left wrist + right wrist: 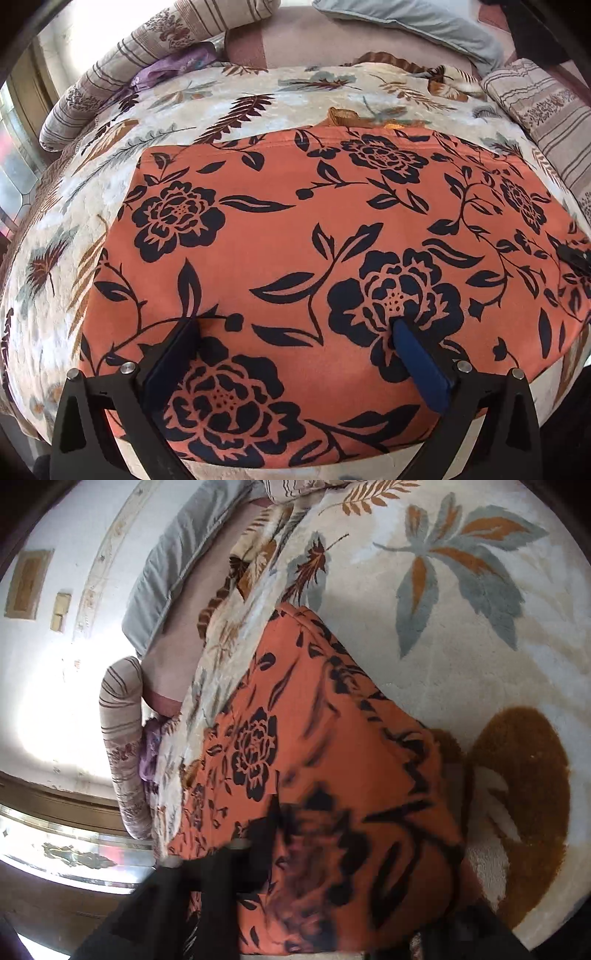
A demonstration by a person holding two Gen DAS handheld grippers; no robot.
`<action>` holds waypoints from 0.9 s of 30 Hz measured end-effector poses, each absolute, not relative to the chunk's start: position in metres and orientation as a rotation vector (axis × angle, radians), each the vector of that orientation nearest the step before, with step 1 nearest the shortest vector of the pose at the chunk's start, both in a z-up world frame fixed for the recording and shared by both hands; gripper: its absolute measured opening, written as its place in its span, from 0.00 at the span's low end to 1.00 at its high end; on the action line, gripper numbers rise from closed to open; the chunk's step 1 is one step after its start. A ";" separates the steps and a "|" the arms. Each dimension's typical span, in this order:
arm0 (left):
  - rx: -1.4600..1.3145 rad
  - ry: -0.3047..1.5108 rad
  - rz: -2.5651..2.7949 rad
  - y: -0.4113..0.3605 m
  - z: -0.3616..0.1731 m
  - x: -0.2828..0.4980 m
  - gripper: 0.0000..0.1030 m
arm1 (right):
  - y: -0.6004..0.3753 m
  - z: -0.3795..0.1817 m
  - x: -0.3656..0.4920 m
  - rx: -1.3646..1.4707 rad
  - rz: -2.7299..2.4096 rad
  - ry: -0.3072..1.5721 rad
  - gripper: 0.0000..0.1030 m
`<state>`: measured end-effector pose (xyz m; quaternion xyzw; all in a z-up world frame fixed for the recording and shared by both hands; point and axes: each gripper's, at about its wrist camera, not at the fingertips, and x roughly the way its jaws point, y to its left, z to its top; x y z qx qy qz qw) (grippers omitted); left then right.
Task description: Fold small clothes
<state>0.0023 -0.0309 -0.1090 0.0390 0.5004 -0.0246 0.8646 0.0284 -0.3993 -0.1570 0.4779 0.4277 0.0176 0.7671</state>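
A leaf-print blanket (258, 92) covers the bed, with an orange garment (295, 229) spread on it.
The garment is orange with black flowers, lying flat in the left view. The left gripper (295, 325) stands open, fingertips on the cloth. The right gripper (295, 849) is closed on a lifted, blurred edge of the garment.

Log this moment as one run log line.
left gripper: open over orange floral garment | right gripper: shut on garment edge | surface: leaf-print blanket
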 end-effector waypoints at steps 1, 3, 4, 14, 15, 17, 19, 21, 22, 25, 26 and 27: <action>0.051 1.057 -0.065 -0.026 -0.105 0.003 1.00 | -0.397 -0.150 0.031 0.992 0.029 0.930 0.16; -0.020 1.040 -0.062 -0.008 -0.092 0.001 1.00 | -0.378 -0.115 0.038 0.834 0.043 0.898 0.16; -0.056 1.013 -0.052 0.005 -0.084 -0.002 1.00 | -0.366 -0.096 0.041 0.770 0.055 0.870 0.16; -0.405 0.808 0.304 0.213 -0.055 -0.057 1.00 | -0.107 0.005 0.040 0.122 0.365 0.753 0.16; -0.436 0.818 0.329 0.228 -0.063 -0.062 1.00 | -0.081 -0.011 0.041 0.075 0.389 0.796 0.16; -0.490 0.849 0.375 0.248 -0.083 -0.067 0.99 | -0.028 -0.068 0.052 -0.036 0.425 0.966 0.16; -0.561 0.878 0.352 0.258 -0.092 -0.066 0.98 | 0.000 -0.111 0.054 -0.119 0.401 1.049 0.17; -0.543 0.852 0.330 0.256 -0.089 -0.068 0.98 | 0.006 -0.096 0.046 -0.141 0.391 0.991 0.17; -0.522 0.852 0.338 0.253 -0.089 -0.066 0.98 | 0.003 -0.087 0.046 -0.112 0.398 0.980 0.17; -0.527 0.862 0.305 0.250 -0.091 -0.063 0.98 | -0.005 -0.056 0.045 -0.099 0.375 0.904 0.17; -0.528 0.860 0.299 0.250 -0.092 -0.060 0.98 | -0.006 -0.052 0.043 -0.105 0.365 0.902 0.17; -0.528 0.857 0.295 0.250 -0.091 -0.059 0.98 | 0.003 -0.058 0.041 -0.148 0.360 0.909 0.20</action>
